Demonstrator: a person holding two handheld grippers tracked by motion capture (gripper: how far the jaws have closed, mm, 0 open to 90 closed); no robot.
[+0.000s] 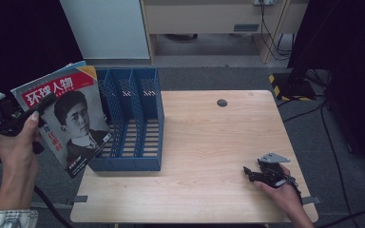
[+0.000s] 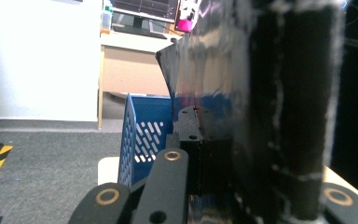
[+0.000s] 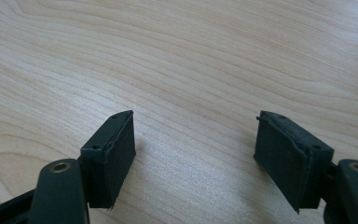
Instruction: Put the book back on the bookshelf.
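A magazine (image 1: 71,118) with a red title band and a portrait on its cover is held up off the table's left edge, tilted, in front of a blue three-slot file rack (image 1: 133,118). My left gripper (image 1: 43,104) is shut on the magazine's left edge. In the left gripper view the glossy magazine (image 2: 214,70) is clamped between the jaws of the left gripper (image 2: 233,140), with the rack (image 2: 144,135) behind it. My right gripper (image 1: 249,172) rests low over the table's front right, open. Its fingers (image 3: 112,154) stand wide apart above bare wood with nothing between them.
The wooden table (image 1: 209,142) has a round cable hole (image 1: 222,102) near its far edge. The rack stands at the table's left side, slots open upward. Dark screens flank the table, and cables (image 1: 313,114) run across the carpet on the right.
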